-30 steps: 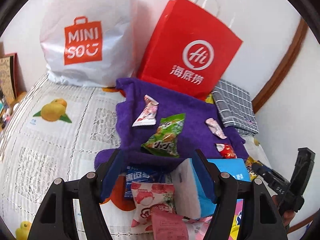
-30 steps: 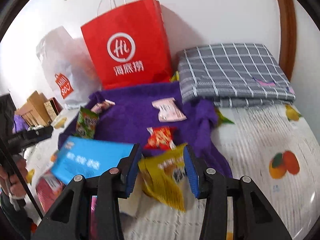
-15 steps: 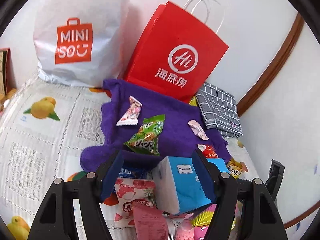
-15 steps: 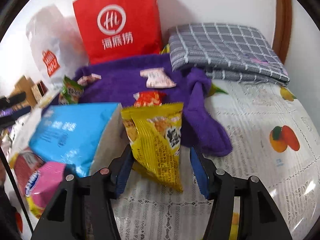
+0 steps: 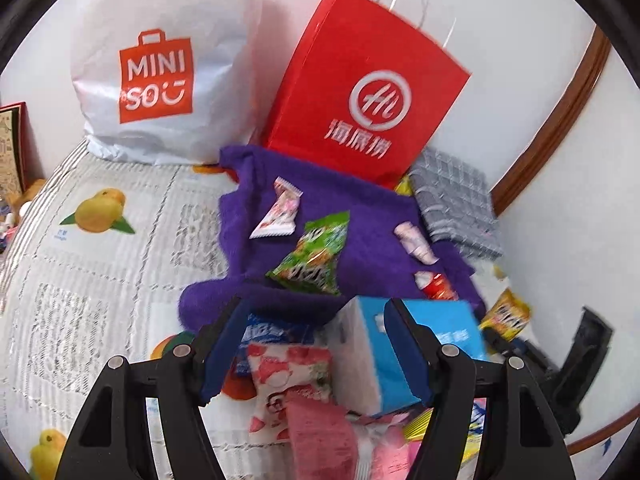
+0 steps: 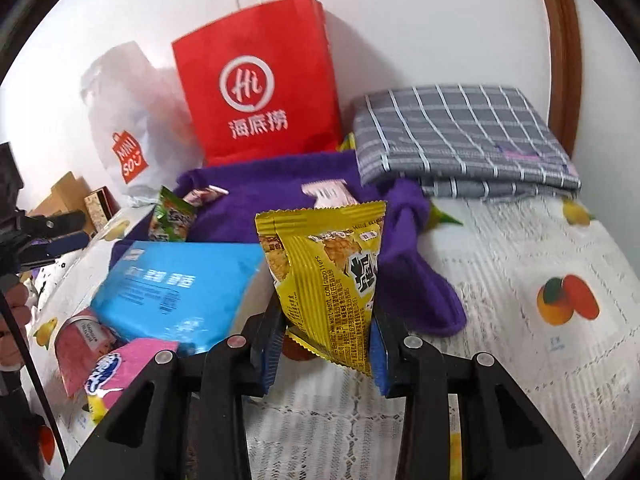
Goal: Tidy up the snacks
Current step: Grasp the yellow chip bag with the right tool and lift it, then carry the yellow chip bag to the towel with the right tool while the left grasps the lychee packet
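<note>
A home bedroom: fruit-print bedspread point(image 6: 520, 264), folded checked blanket point(image 6: 460, 132), shopping bags point(image 5: 360, 92).

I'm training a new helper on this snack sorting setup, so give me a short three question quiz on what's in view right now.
1. True or false: the right gripper is shut on the yellow snack packet.
2. What lies on the purple towel: A) a green snack packet, B) a banana, C) a mug?
3. What colour is the box between the left gripper's fingers?

Key: 1 true. 2 A. 3 blue and white; whether the pads press on it cannot be told.
</note>
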### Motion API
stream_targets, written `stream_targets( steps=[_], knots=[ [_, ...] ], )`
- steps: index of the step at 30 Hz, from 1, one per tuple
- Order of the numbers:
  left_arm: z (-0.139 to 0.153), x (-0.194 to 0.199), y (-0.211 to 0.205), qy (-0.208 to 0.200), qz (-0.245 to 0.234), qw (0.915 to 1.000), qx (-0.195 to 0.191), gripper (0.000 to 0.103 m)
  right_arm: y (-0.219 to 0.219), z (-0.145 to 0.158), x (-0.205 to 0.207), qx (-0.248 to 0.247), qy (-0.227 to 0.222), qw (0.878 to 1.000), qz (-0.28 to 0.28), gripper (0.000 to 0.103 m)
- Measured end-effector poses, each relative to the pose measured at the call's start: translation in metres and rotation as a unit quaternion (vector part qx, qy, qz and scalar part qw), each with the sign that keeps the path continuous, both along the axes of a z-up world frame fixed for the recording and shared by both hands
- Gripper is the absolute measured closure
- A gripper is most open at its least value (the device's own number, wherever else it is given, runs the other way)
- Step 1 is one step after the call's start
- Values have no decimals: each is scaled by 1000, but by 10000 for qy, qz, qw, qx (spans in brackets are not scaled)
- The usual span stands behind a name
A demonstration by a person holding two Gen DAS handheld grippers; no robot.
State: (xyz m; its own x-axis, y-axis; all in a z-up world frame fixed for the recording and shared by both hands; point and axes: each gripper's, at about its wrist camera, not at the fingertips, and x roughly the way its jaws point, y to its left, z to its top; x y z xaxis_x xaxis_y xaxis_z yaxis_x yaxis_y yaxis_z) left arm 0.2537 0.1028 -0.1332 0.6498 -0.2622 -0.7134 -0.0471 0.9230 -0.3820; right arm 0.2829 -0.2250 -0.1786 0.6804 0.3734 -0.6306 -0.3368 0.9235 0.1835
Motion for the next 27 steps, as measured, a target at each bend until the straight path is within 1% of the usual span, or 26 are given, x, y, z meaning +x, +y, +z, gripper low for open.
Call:
stream_targets(
  steps=[4, 6, 7, 8, 12, 16, 20, 21, 22, 24, 25, 26, 27],
  knots=[
    [-8, 1, -1, 282, 66, 9984, 482, 34, -2, 1, 0, 95, 3, 10000, 0, 66],
    [-15, 2, 0, 445, 104, 9970, 625, 34, -3, -1, 0, 132, 13, 9999, 19, 66],
    [-21, 4, 2, 606, 163, 9959, 649, 36, -4, -2, -1, 150, 27, 9999, 34, 66],
    [-24, 6, 3, 669, 156, 9957, 619, 36, -4, -3, 1, 141, 121, 9998, 15, 66],
    [-34, 9, 3, 830, 64, 9954, 465, 36, -1, -1, -1, 121, 9, 9999, 23, 66],
    [-42, 11, -9, 990, -186, 9929, 633, 36, 3, -2, -3, -7, -21, 10000, 51, 66],
    [-49, 12, -21, 1225, -492, 9893, 620, 34, 2, 0, -4, -13, -39, 10000, 60, 66],
    [-51, 13, -23, 1255, -514, 9884, 678, 34, 3, 1, -4, -33, -52, 10000, 64, 66],
    [-54, 13, -27, 1308, -493, 9865, 851, 35, 3, 1, -5, -52, -64, 9999, 68, 66],
    [-56, 13, -32, 1309, -517, 9846, 1034, 36, 5, 2, -7, -115, -101, 9998, 83, 66],
    [-55, 13, -32, 1288, -520, 9846, 1065, 40, 6, 2, -7, -127, -116, 9998, 87, 66],
    [-54, 12, -32, 1277, -553, 9850, 1022, 49, 6, 2, -8, -140, -135, 9998, 96, 66],
    [-53, 12, -31, 1284, -554, 9851, 1002, 50, 6, 2, -8, -138, -143, 9998, 101, 66]
  ],
)
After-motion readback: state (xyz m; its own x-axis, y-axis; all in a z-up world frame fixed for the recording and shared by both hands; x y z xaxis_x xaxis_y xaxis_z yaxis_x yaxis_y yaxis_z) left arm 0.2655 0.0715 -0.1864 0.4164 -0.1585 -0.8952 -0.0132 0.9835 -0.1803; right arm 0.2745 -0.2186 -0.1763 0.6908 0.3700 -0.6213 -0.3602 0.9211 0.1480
